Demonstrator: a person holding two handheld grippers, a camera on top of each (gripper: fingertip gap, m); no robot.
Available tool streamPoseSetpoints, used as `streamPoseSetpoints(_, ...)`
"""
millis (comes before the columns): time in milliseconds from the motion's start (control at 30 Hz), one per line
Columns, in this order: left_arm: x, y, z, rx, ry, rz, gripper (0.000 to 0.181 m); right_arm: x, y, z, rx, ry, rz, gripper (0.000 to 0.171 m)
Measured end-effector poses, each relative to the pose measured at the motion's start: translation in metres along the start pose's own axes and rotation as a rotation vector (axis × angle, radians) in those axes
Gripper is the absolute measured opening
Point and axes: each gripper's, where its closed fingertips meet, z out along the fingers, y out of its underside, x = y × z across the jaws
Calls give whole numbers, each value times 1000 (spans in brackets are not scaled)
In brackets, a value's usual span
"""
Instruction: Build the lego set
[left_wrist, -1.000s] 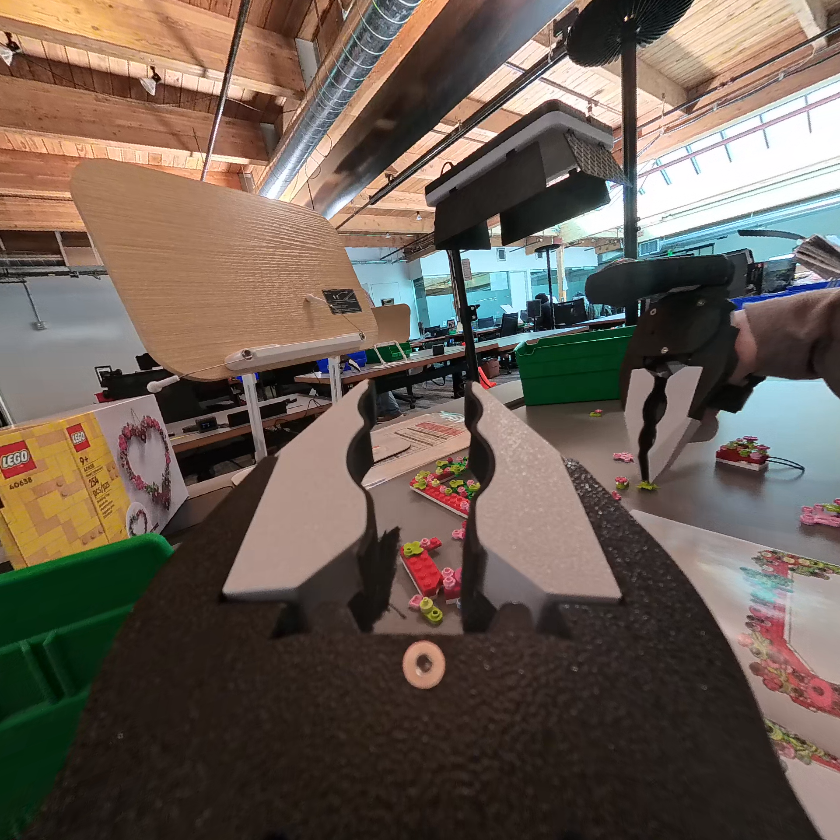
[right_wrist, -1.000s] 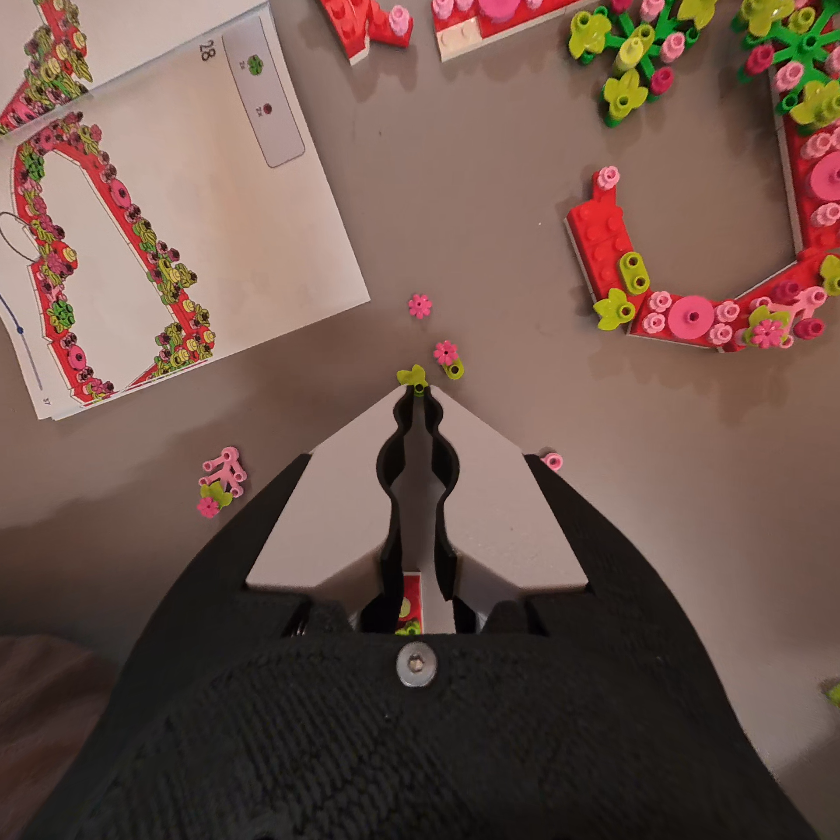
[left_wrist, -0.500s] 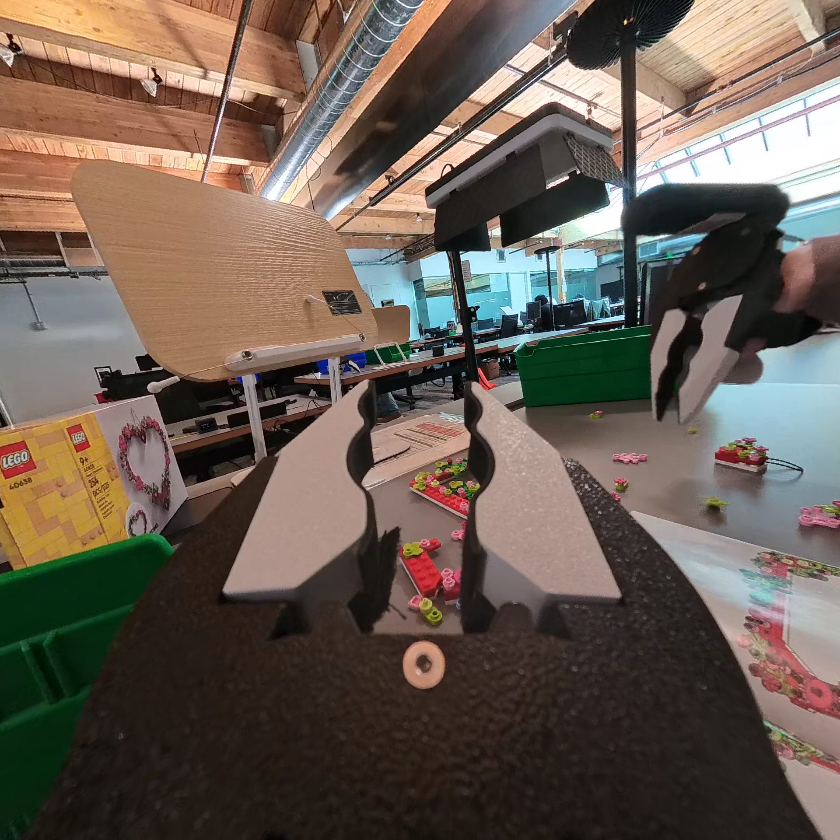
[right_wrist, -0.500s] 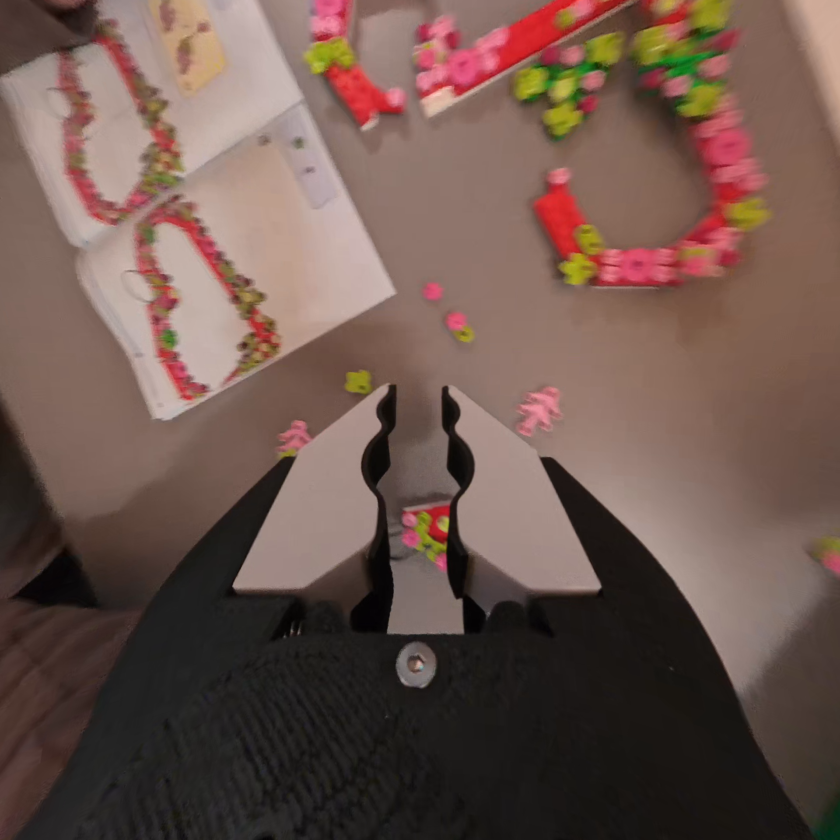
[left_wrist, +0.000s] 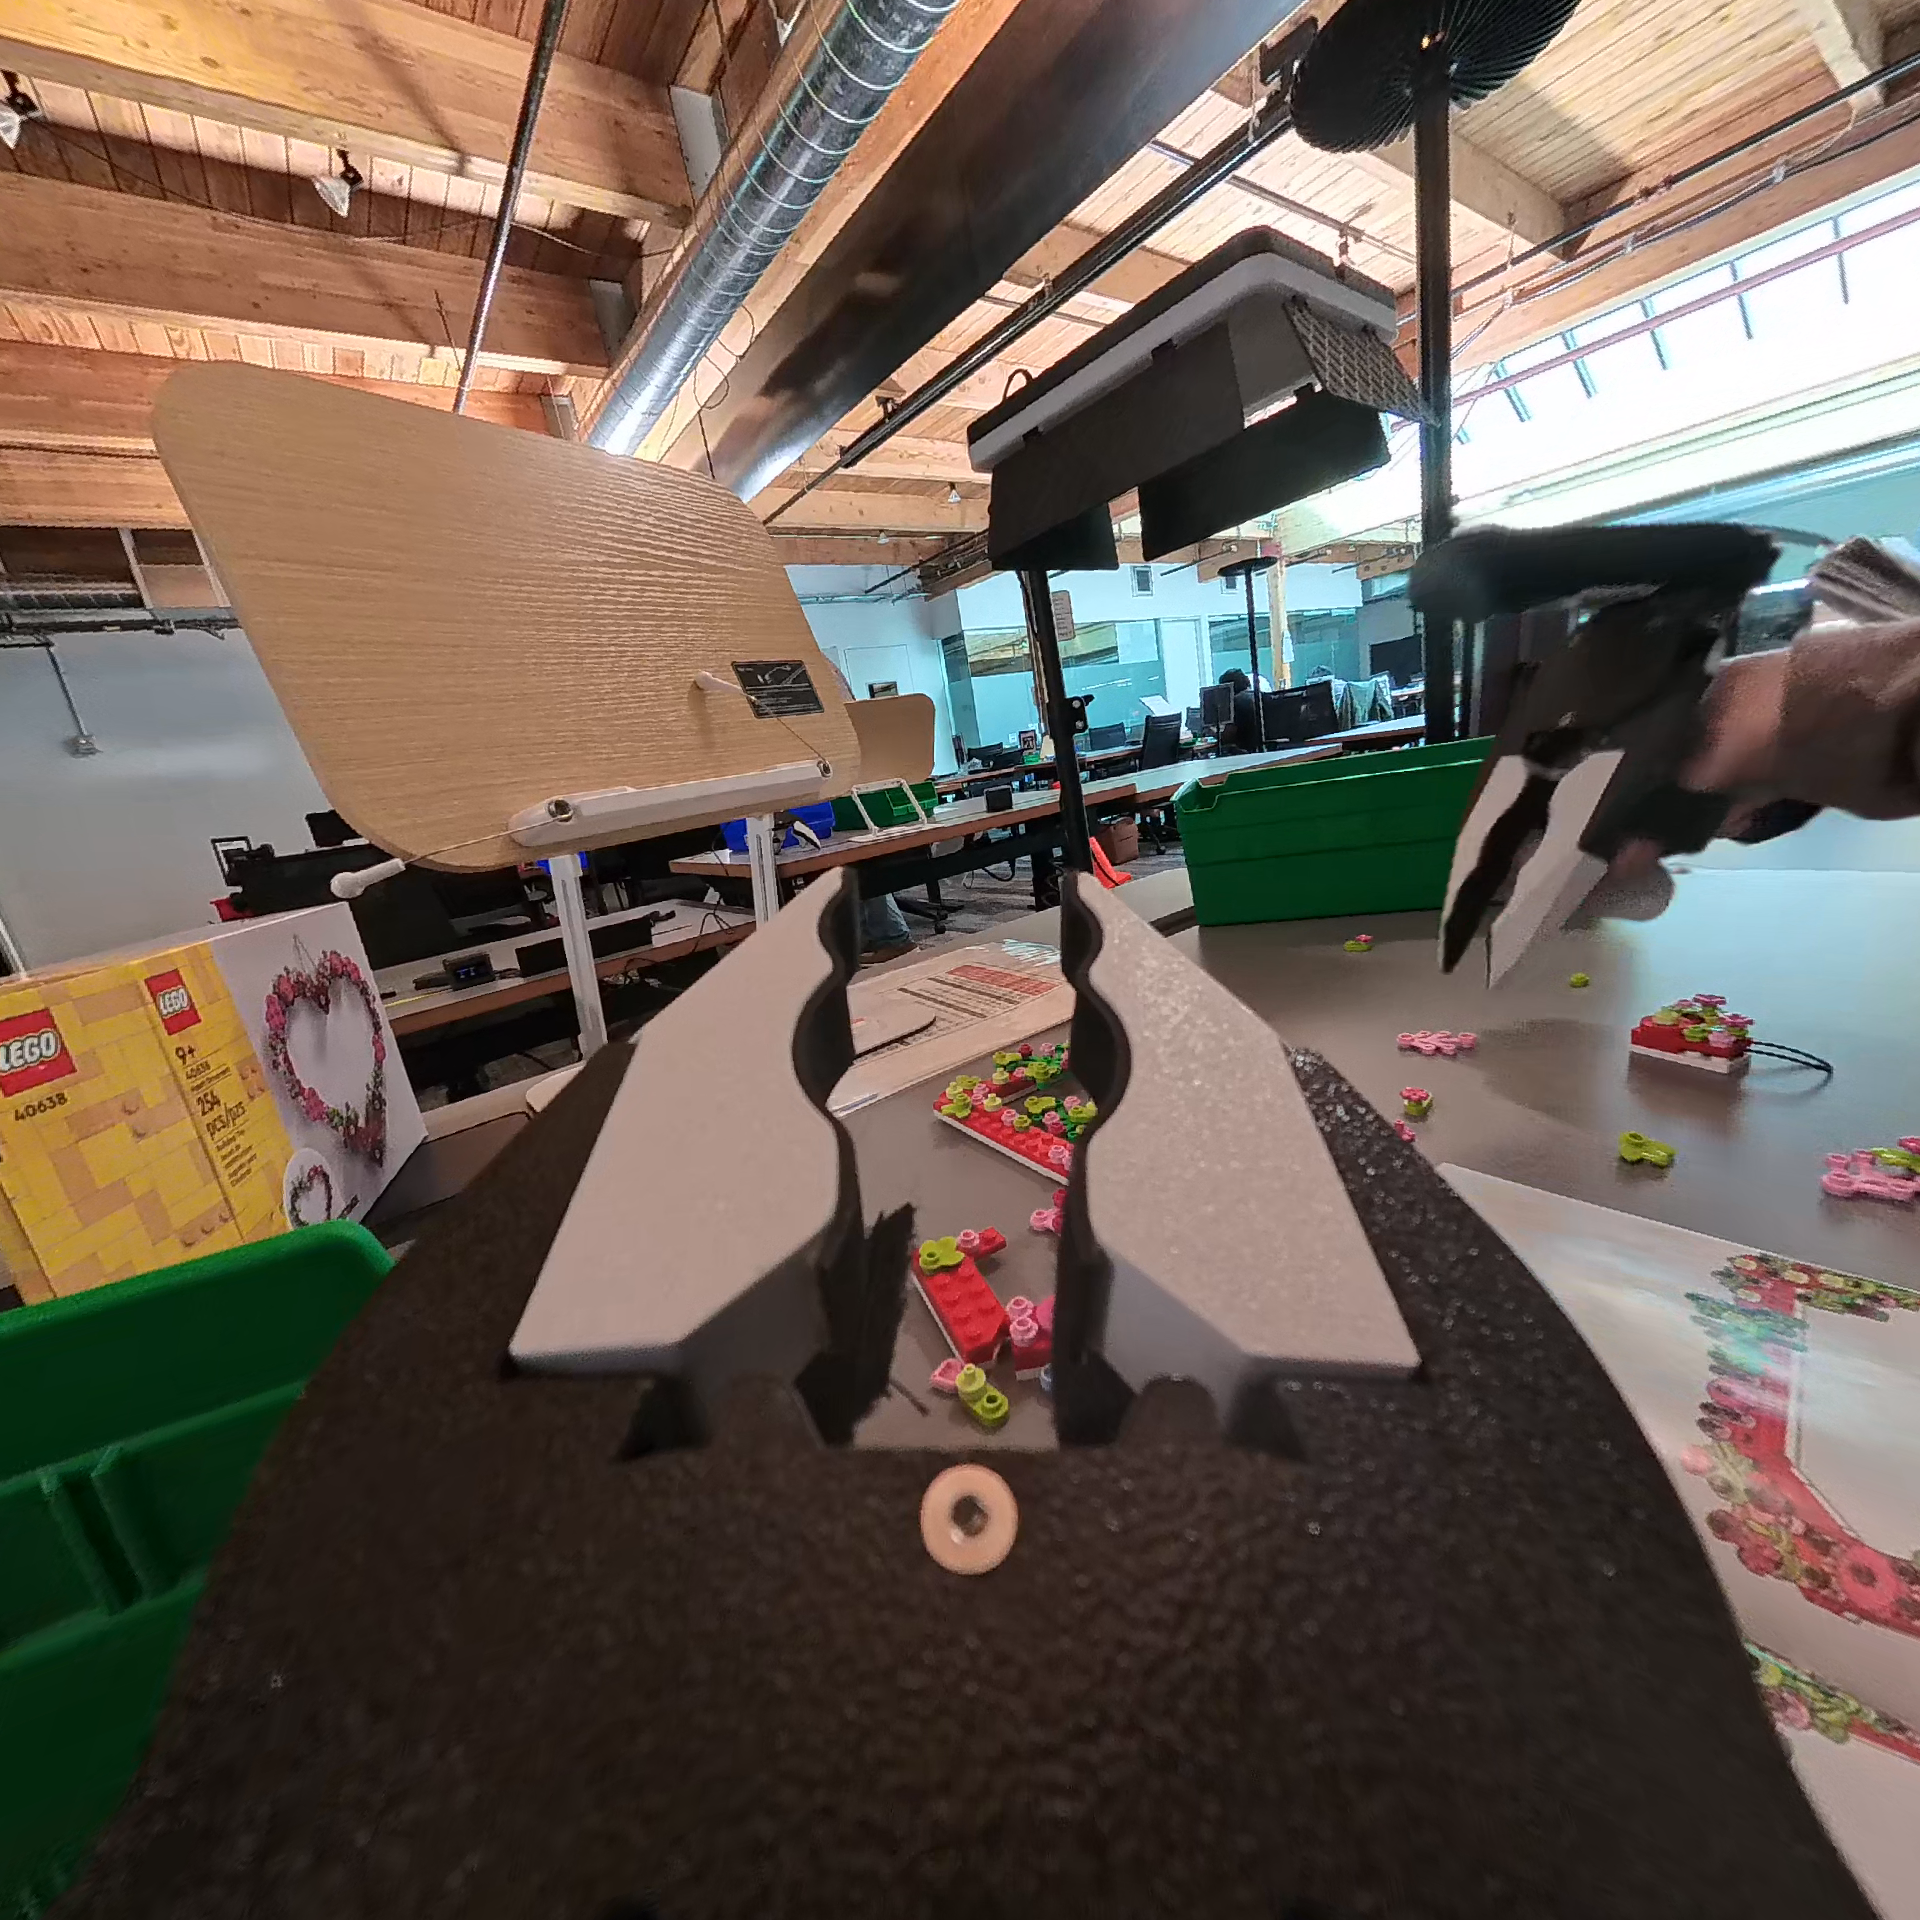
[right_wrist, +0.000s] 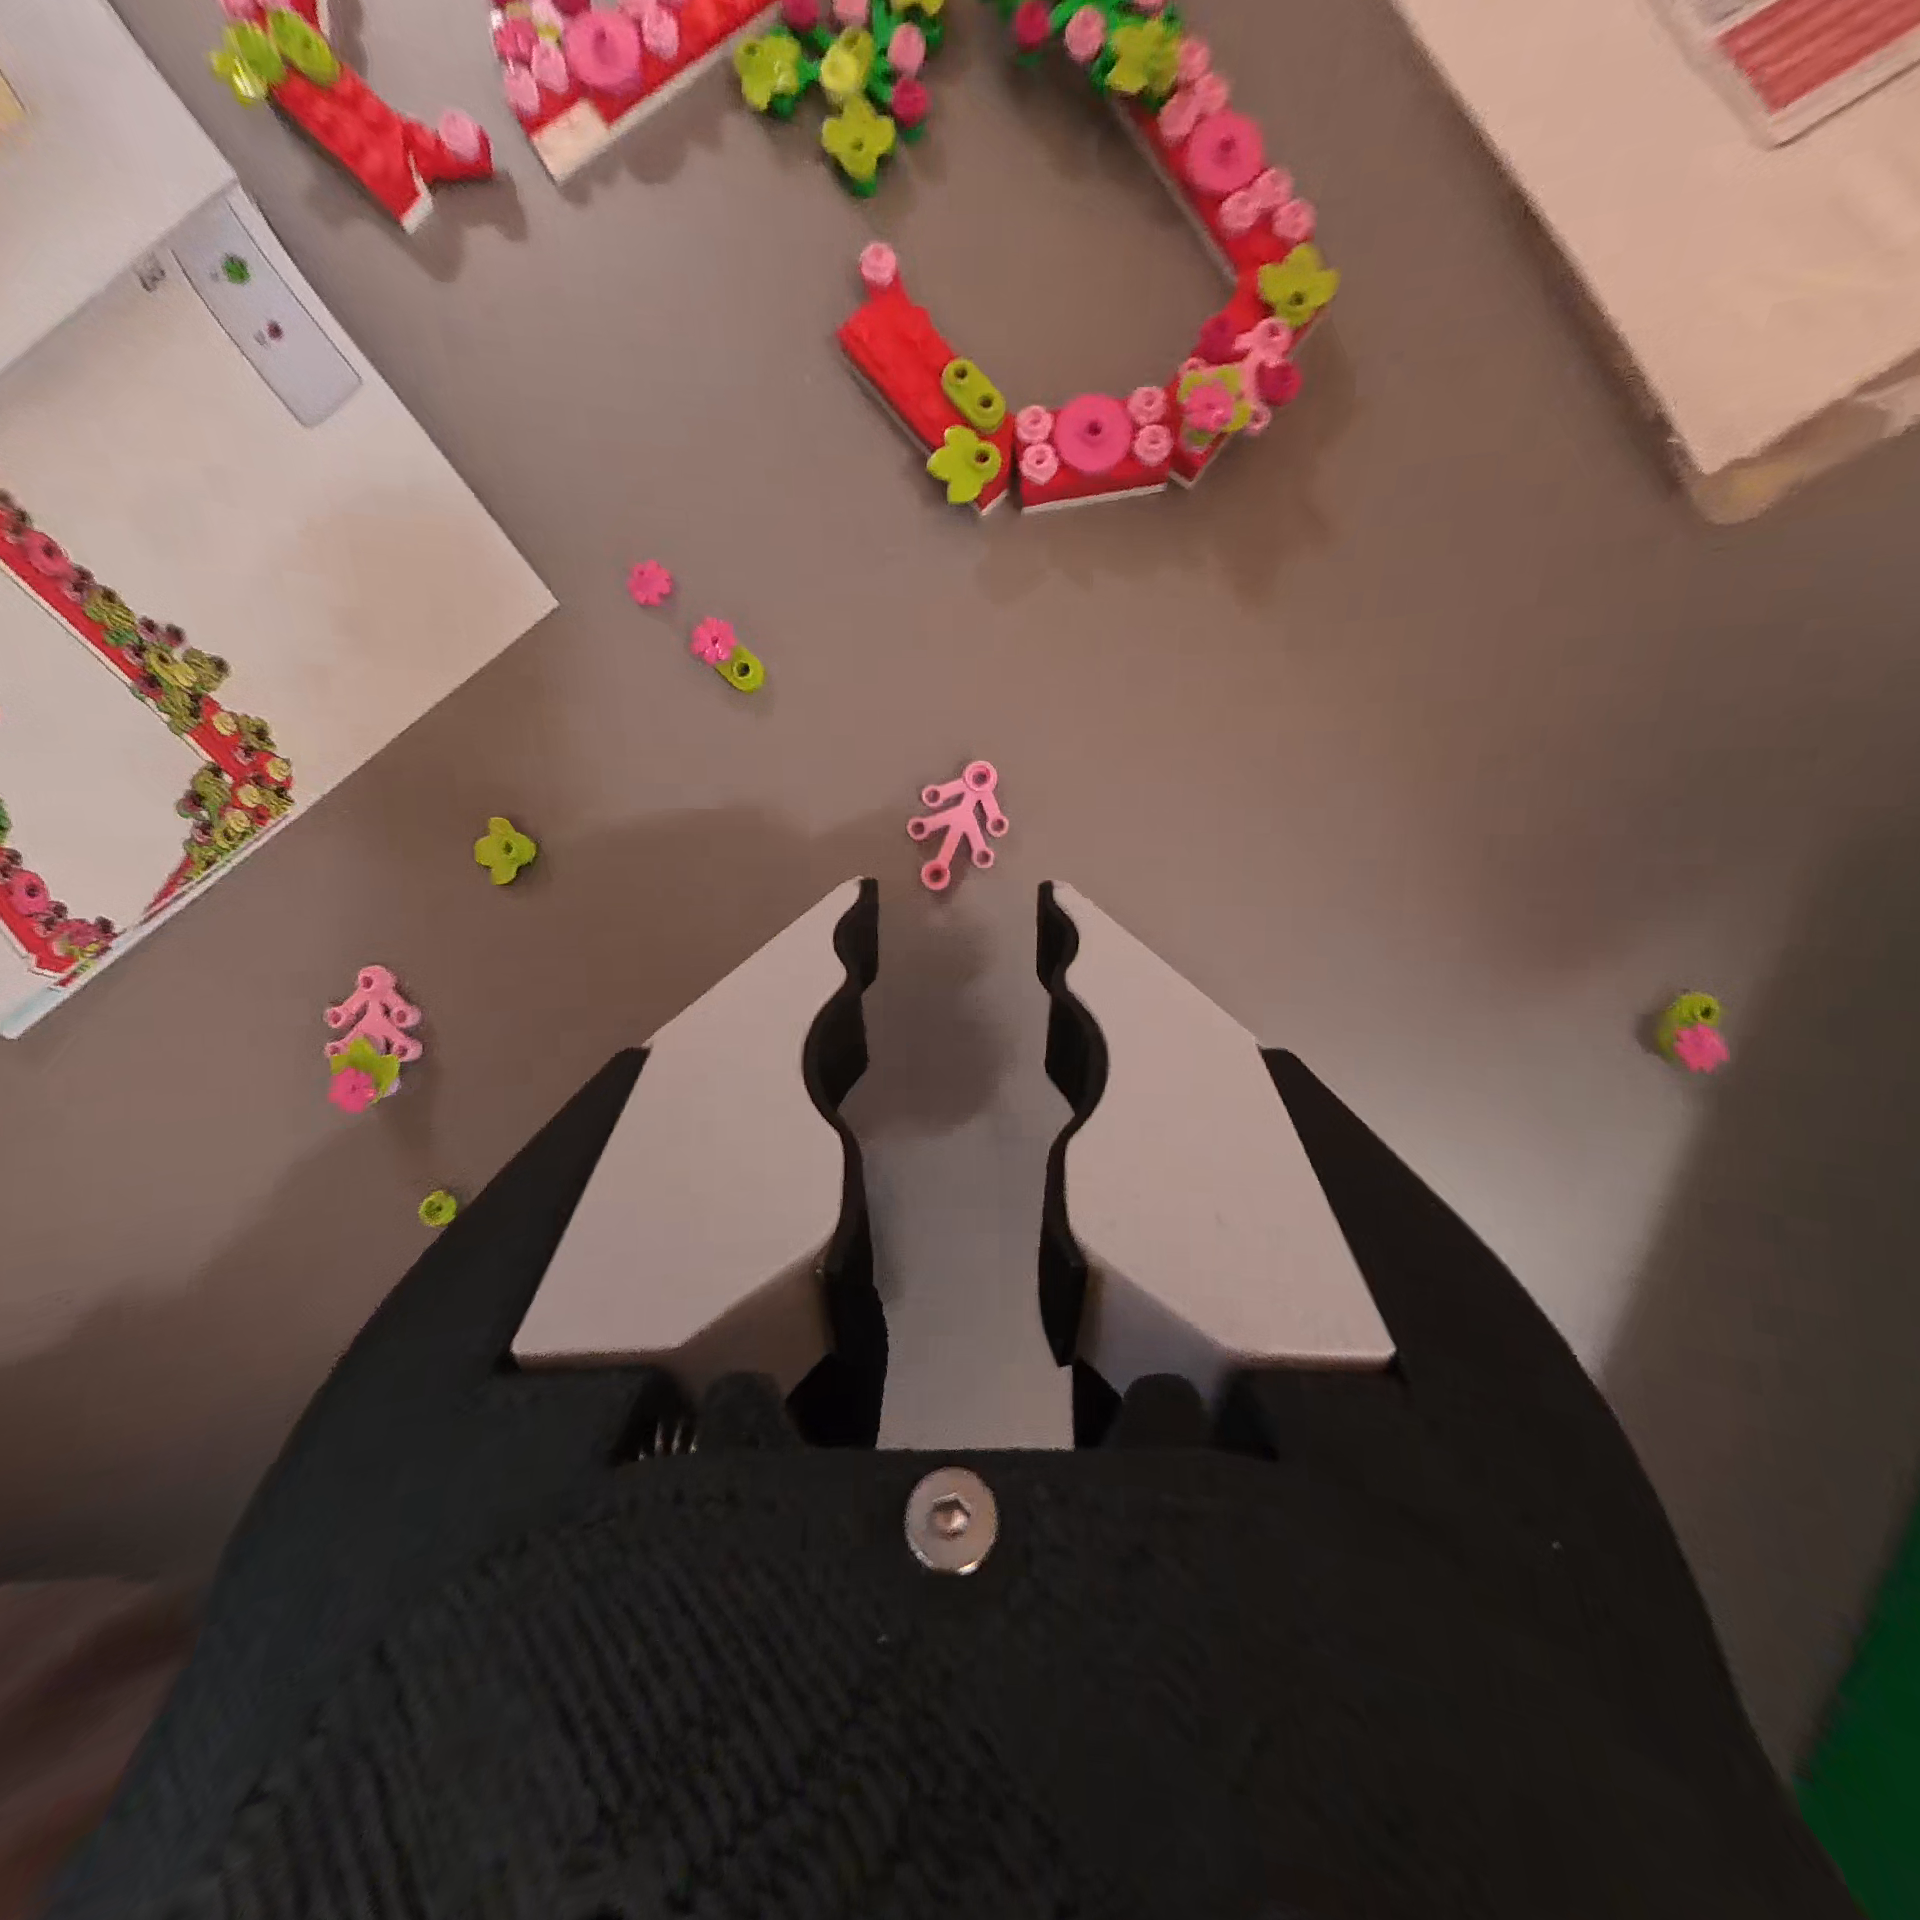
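My right gripper (right_wrist: 956, 894) is open and empty, above the grey table, just short of a pale pink branch piece (right_wrist: 961, 821). It also shows in the left wrist view (left_wrist: 1475, 961), held by a hand at the right. A curved red heart section with pink and lime flowers (right_wrist: 1101, 416) lies beyond it. A lime leaf piece (right_wrist: 505, 850) lies loose to the left. My left gripper (left_wrist: 961, 914) is open and empty, low over red assembled pieces (left_wrist: 966, 1314).
The open instruction booklet (right_wrist: 260, 540) lies at the left. Small pink flowers (right_wrist: 713, 639) and other loose pieces are scattered on the table. A green bin (left_wrist: 1320, 831) stands at the back, another green bin (left_wrist: 125, 1455) and the yellow set box (left_wrist: 135, 1101) at the left. Left tips to right tips: about 30 cm. The lime leaf piece (right_wrist: 505, 850) is closer to my right gripper, around 9 cm from its tips; the left tips are 25 cm off. Look for it in the left wrist view (left_wrist: 1635, 1146) too.
My right gripper let go of the lime leaf piece, opened, rose and moved right to the pink branch piece. The left gripper has not moved.
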Motion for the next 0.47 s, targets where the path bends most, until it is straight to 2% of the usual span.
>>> streamPoseSetpoints(300,2,-2,-1,7,4,10,36,0,9,29,-103,-19,-8,27)
streamPoseSetpoints(467,5,-5,-1,14,12,12,36,-5,6,32,-97,-30,-56,13)
